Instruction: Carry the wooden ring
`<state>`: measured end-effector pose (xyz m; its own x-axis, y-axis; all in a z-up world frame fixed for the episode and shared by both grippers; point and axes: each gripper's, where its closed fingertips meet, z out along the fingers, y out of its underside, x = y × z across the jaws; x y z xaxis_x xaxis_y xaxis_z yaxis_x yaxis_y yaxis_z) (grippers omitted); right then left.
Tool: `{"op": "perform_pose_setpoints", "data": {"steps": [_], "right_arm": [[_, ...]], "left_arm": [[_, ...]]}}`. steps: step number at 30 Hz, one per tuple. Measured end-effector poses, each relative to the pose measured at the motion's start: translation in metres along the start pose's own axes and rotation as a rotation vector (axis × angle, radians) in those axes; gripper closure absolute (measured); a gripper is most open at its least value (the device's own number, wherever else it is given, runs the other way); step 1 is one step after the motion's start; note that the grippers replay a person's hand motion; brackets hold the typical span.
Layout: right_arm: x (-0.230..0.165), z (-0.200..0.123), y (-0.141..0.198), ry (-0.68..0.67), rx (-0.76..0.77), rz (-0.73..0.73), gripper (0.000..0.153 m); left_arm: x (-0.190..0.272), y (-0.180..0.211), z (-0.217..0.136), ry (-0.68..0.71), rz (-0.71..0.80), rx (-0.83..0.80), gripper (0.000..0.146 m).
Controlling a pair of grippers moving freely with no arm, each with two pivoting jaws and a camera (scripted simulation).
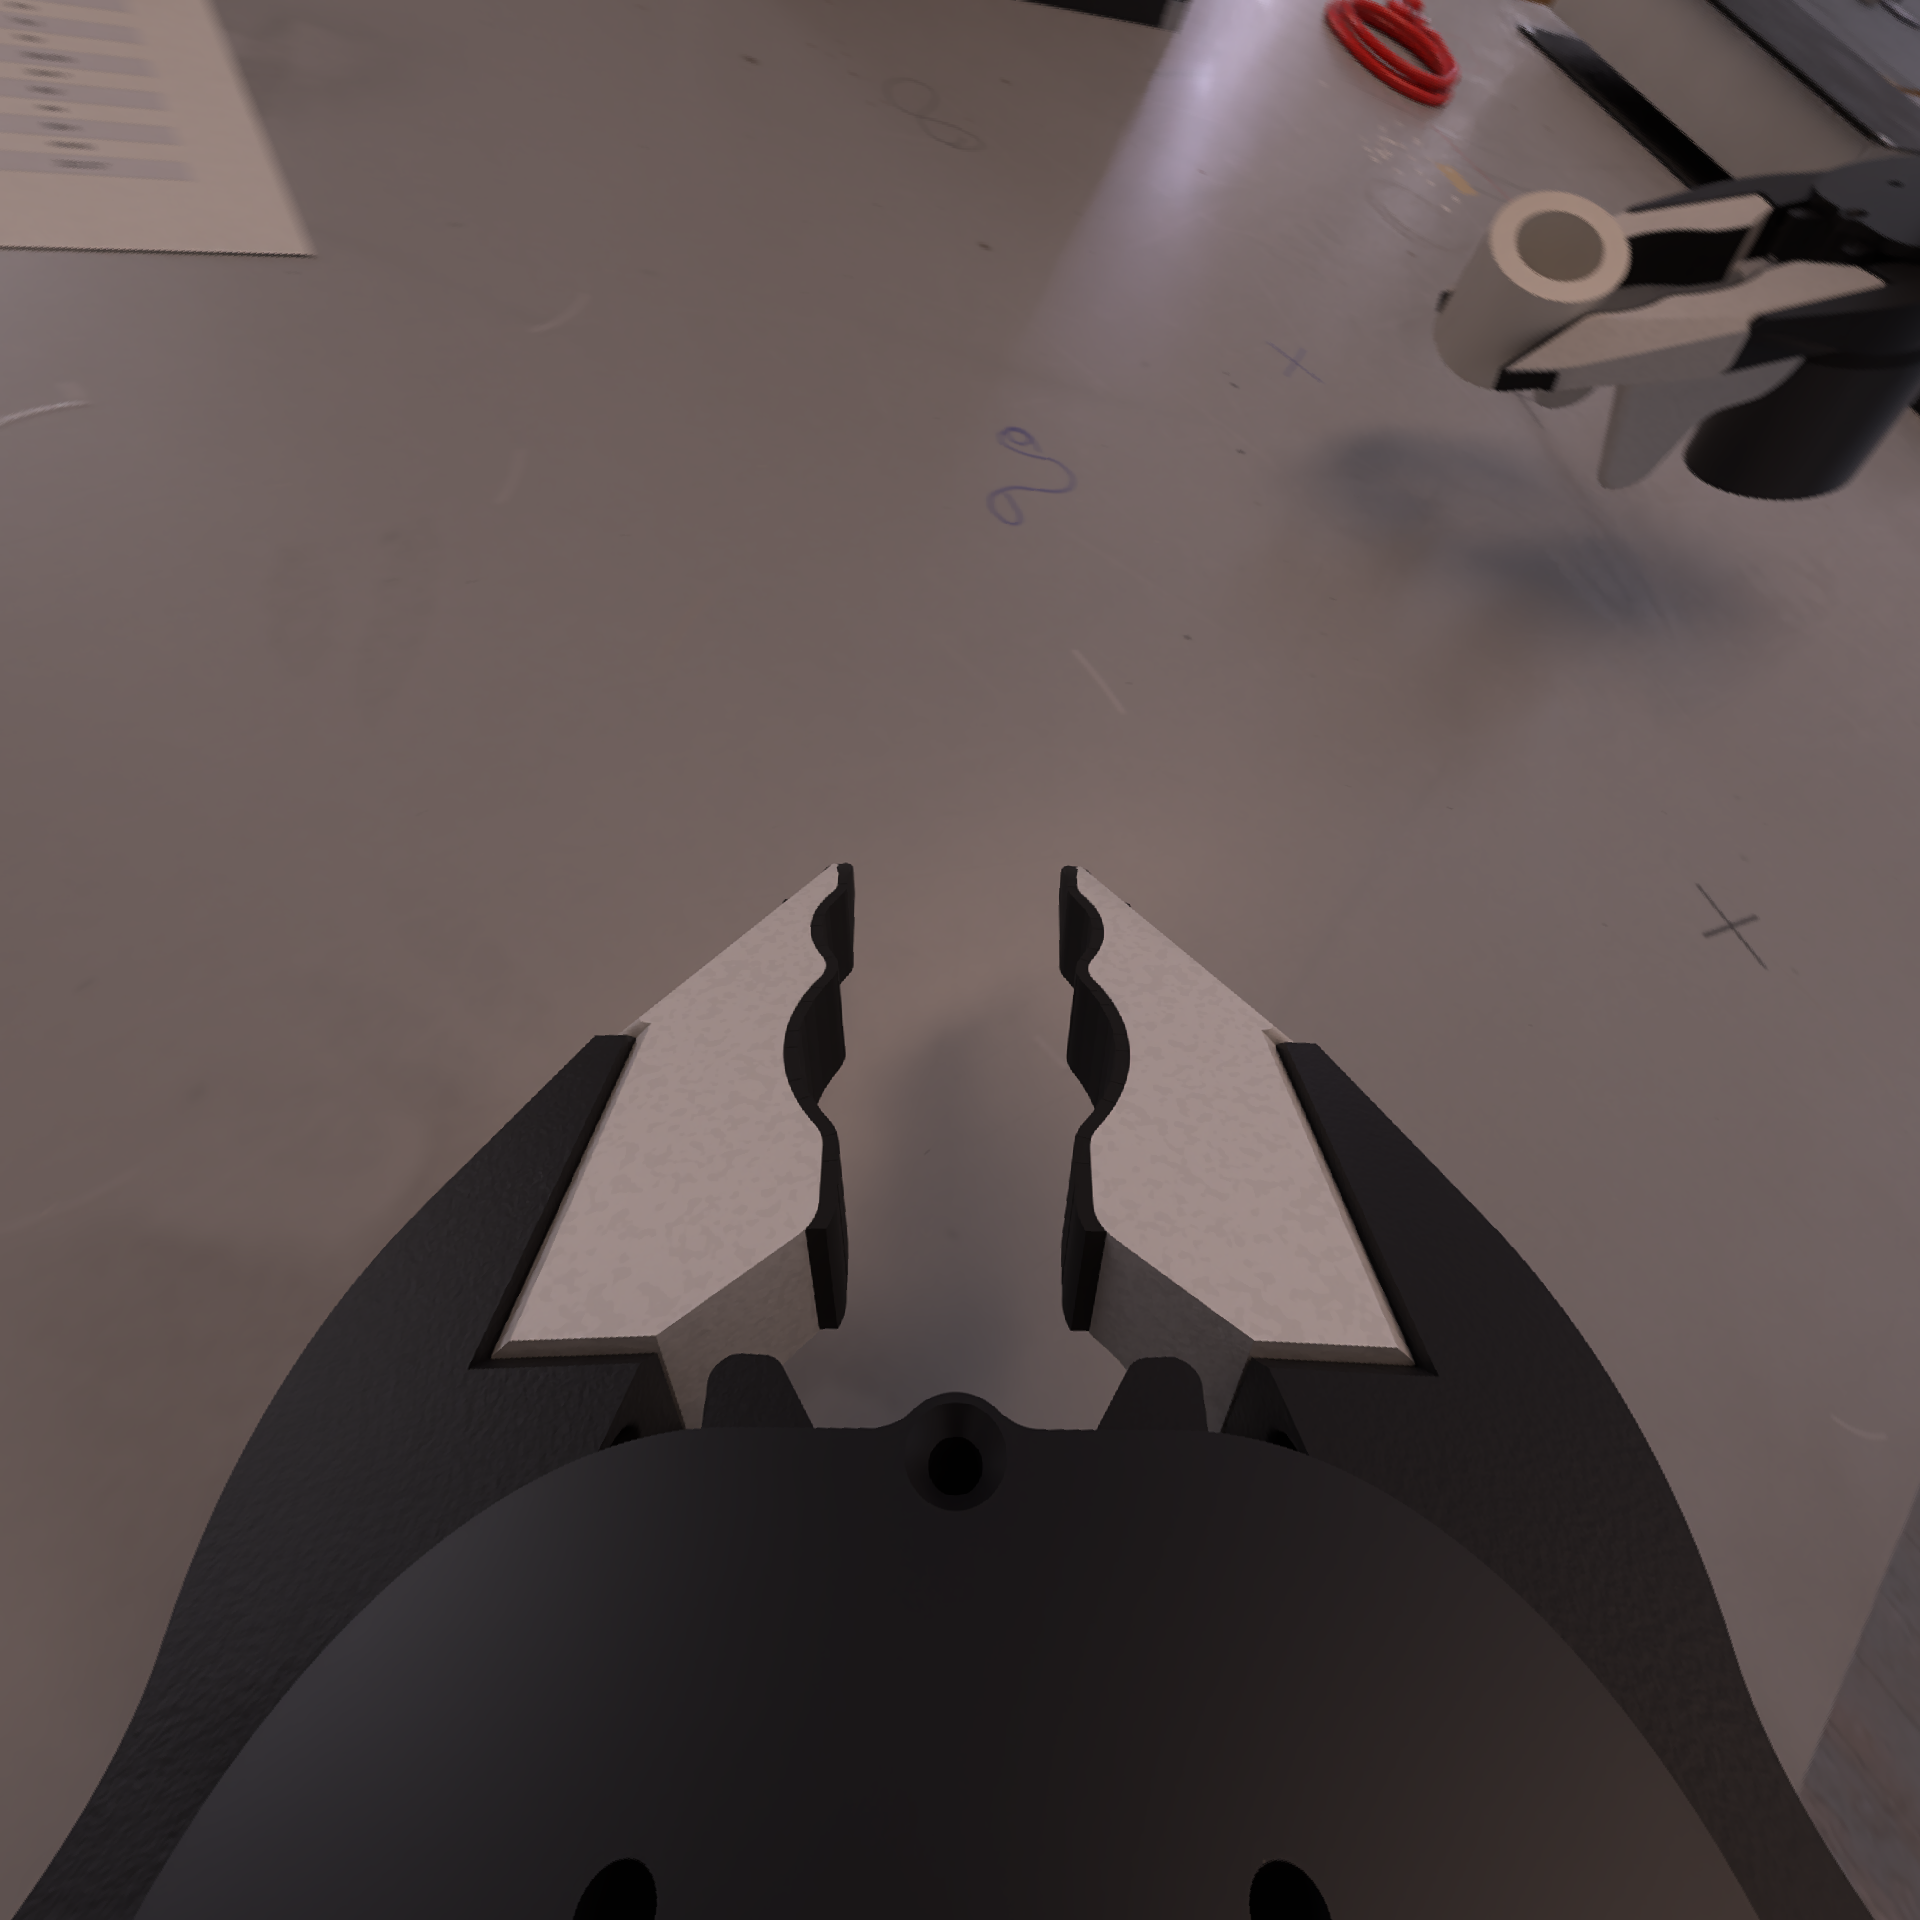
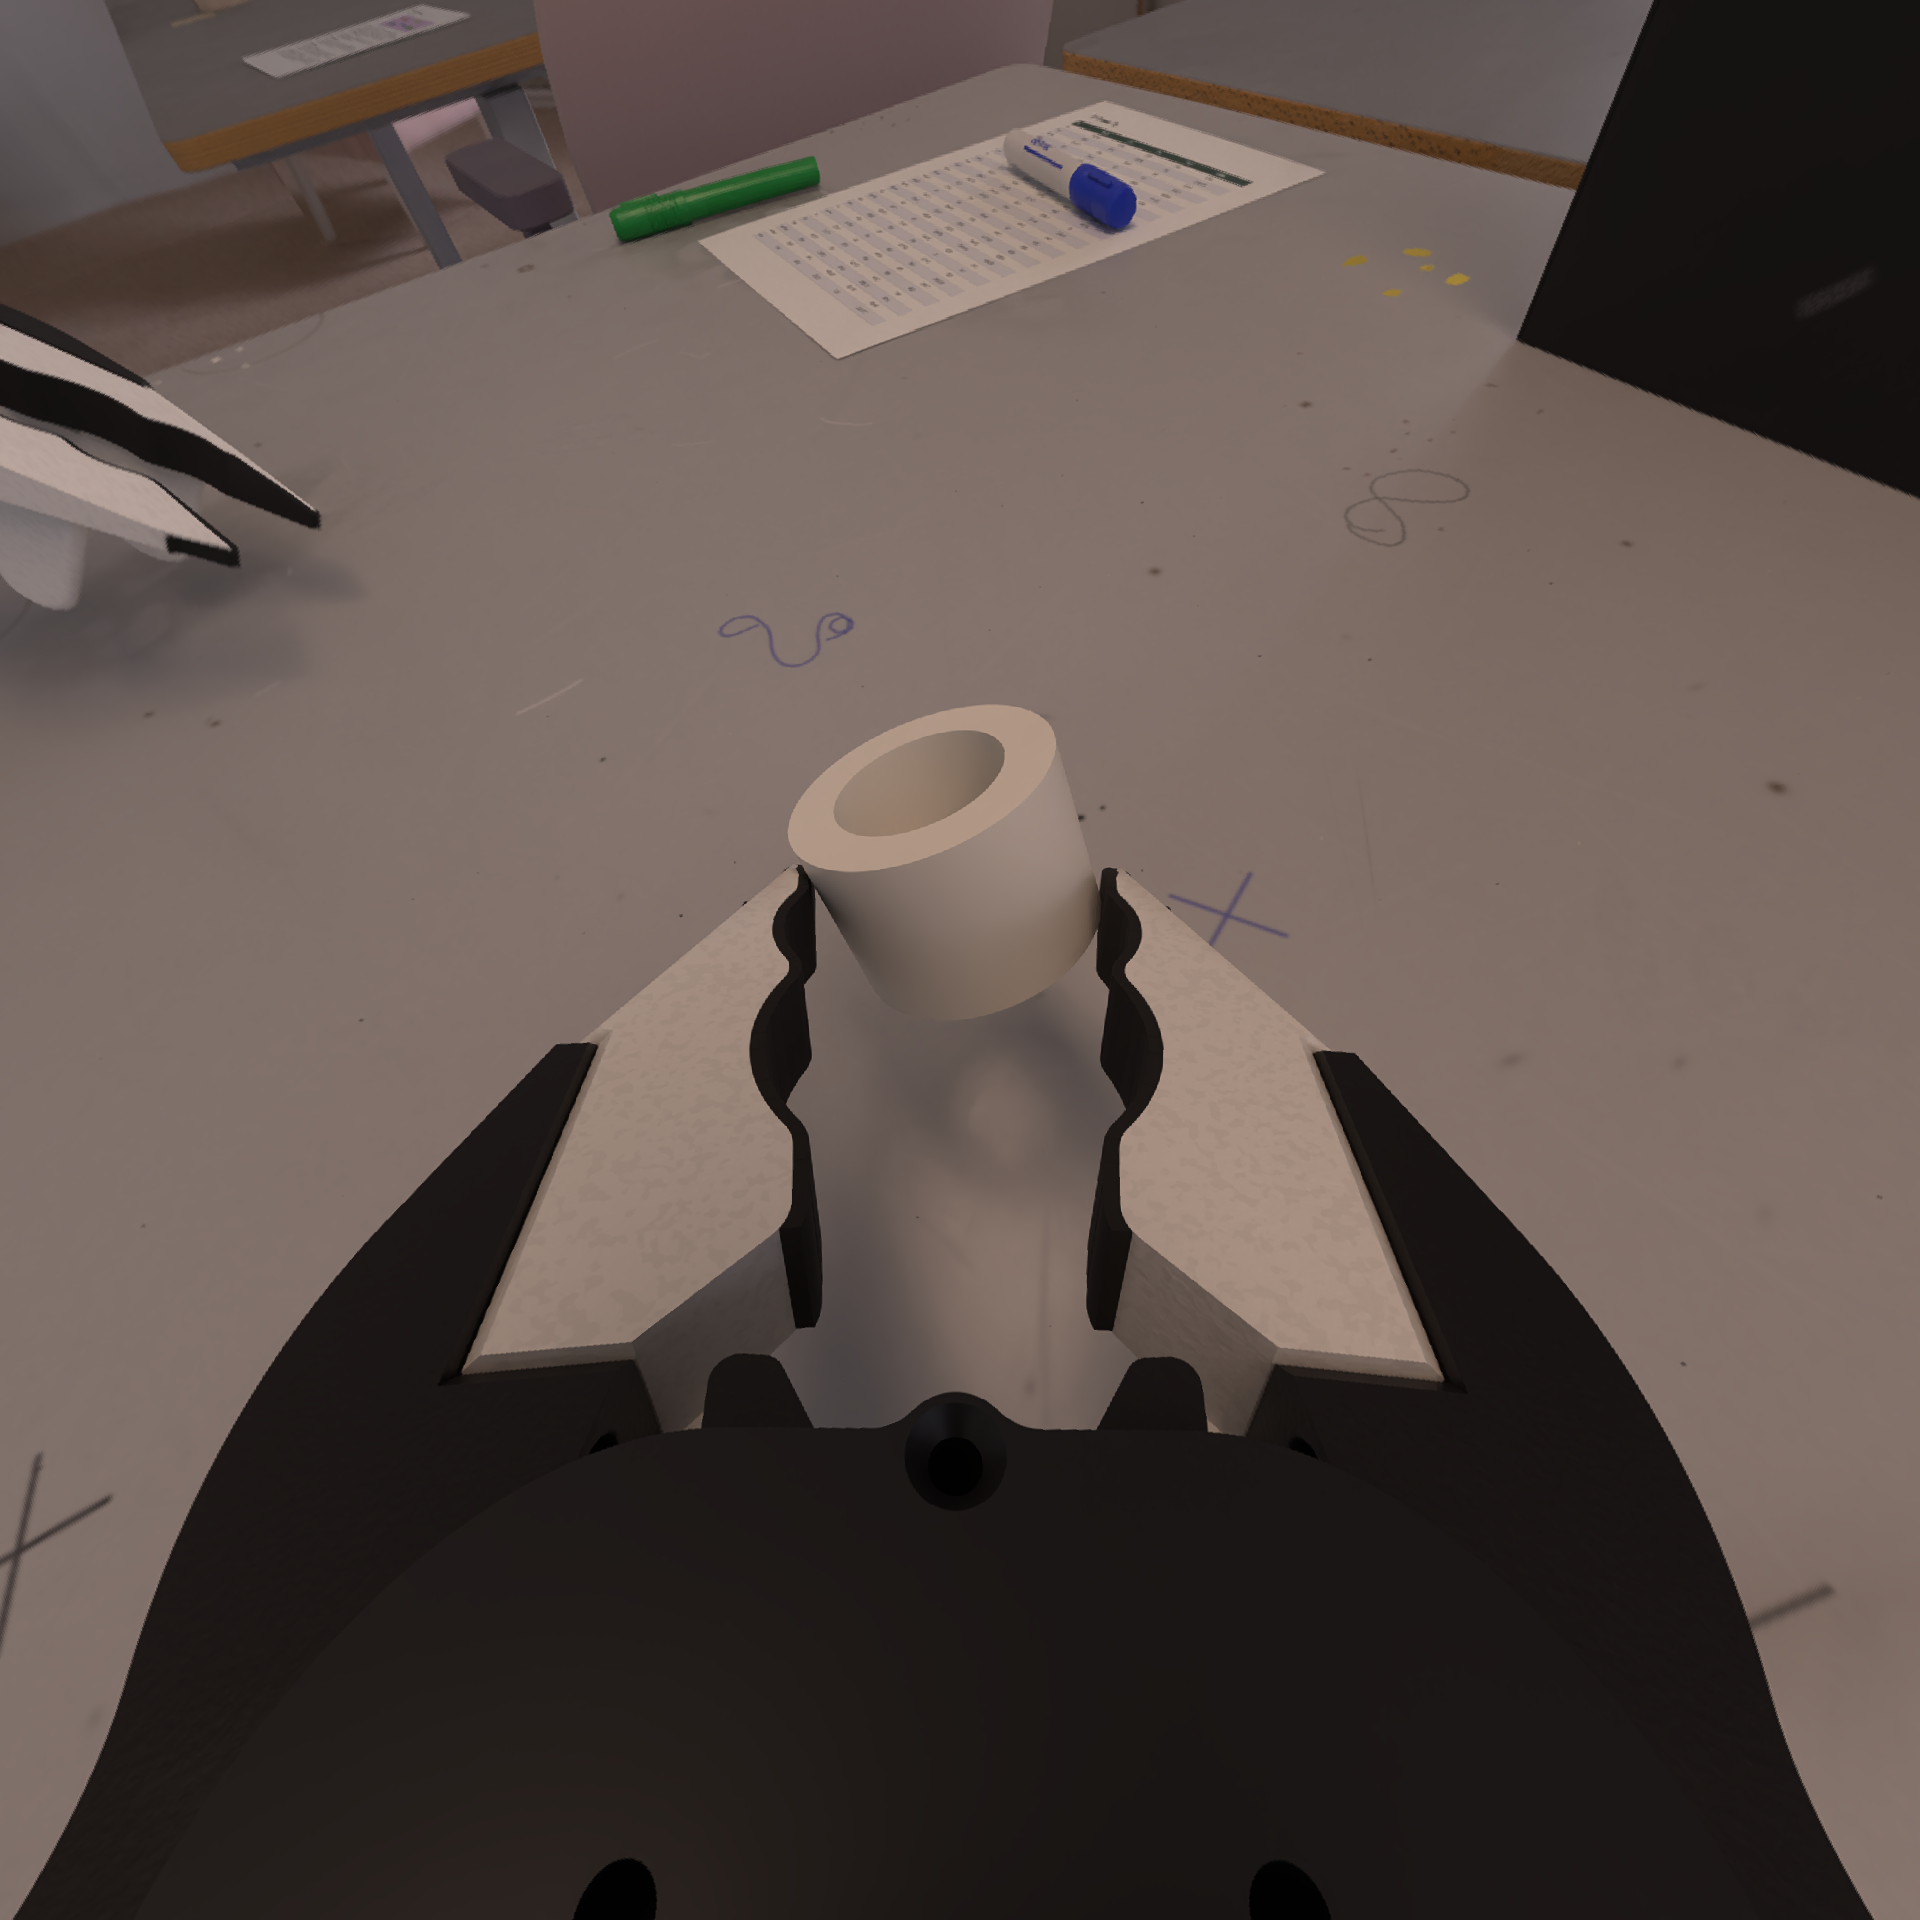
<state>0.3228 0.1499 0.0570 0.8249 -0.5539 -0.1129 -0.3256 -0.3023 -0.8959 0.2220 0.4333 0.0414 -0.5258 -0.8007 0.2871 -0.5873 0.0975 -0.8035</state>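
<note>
While lifted off the table (image 2: 1351,727): one wooden ring (image 2: 951,873), two hand-held grippers.

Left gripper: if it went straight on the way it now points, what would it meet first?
Probably only the bare grey tabletop. The left gripper is open and empty; the pale wooden ring held by the right gripper sits well off to its right. Depth is unclear.

Two close wrist views, shared tabletop (image 1: 727,520)

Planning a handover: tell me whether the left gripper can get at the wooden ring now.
Probably yes. The left gripper is open and empty, with bare table between it and the wooden ring, but the right gripper holds the ring's sides.
</note>
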Motion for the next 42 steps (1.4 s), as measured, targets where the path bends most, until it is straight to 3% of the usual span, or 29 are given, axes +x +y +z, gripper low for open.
{"op": "perform_pose_setpoints", "data": {"steps": [5, 11, 24, 42], "right_arm": [[0.002, 0.001, 0.000, 0.019, 0.001, -0.024, 0.098], [0.001, 0.001, -0.001, 0.028, 0.013, -0.043, 0.098], [-0.001, 0.002, -0.001, 0.017, 0.007, -0.045, 0.098], [0.005, -0.016, -0.016, 0.053, 0.153, -0.020, 0.098]], "left_arm": [[-0.023, 0.000, -0.021, -0.088, -0.046, 0.080, 0.101], [-0.025, 0.000, -0.026, -0.096, -0.045, 0.157, 0.097], [-0.033, 0.006, -0.022, -0.130, -0.087, 0.107, 0.094], [-0.031, 0.009, -0.018, -0.157, -0.042, 0.069, 0.092]]}}
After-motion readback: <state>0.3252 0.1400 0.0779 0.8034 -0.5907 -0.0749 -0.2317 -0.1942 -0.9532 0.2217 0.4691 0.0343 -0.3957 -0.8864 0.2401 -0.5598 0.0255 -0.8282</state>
